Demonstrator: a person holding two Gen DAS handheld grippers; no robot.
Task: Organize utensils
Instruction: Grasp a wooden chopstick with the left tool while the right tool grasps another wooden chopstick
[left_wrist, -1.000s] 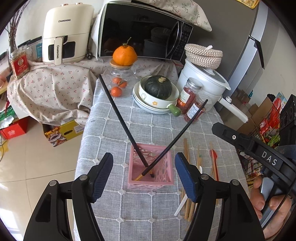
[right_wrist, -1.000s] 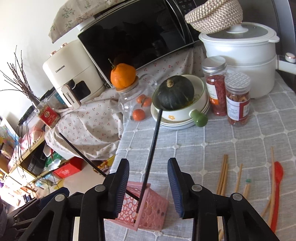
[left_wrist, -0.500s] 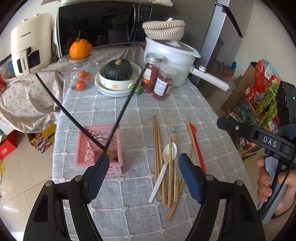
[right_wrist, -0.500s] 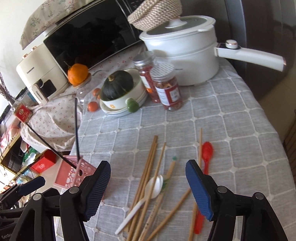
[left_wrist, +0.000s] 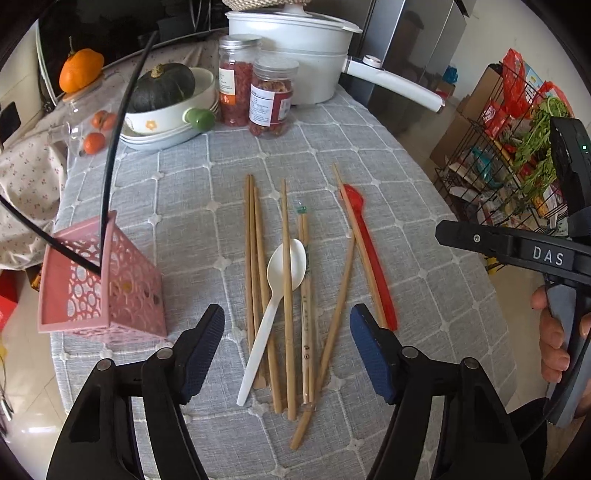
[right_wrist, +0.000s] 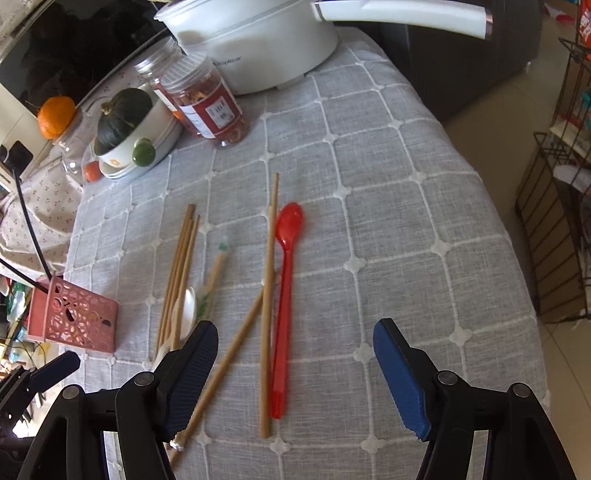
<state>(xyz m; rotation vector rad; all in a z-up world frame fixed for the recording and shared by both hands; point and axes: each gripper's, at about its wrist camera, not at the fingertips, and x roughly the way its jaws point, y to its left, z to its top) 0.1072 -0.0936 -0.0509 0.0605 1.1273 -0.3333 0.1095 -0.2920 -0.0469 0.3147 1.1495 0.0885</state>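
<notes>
A pink perforated basket (left_wrist: 99, 280) stands at the table's left with two black chopsticks (left_wrist: 110, 147) leaning out of it; it also shows in the right wrist view (right_wrist: 70, 317). Several wooden chopsticks (left_wrist: 255, 258), a white spoon (left_wrist: 286, 260) and a red spoon (left_wrist: 365, 251) lie loose on the grey cloth. My left gripper (left_wrist: 286, 350) is open and empty above the near ends of the chopsticks. My right gripper (right_wrist: 295, 365) is open and empty over the red spoon (right_wrist: 282, 314) and a wooden chopstick (right_wrist: 267, 295).
At the table's far side stand a white pot (left_wrist: 295, 44) with a long handle, two red-filled jars (left_wrist: 271, 98), a bowl holding a dark squash (left_wrist: 162, 88) and an orange (left_wrist: 79, 68). A wire rack (left_wrist: 509, 147) stands off the right edge.
Both grippers have moved right from the pink basket to the loose utensils. The right gripper, narrower a second ago around a black chopstick, now stands wide open over the red spoon.
</notes>
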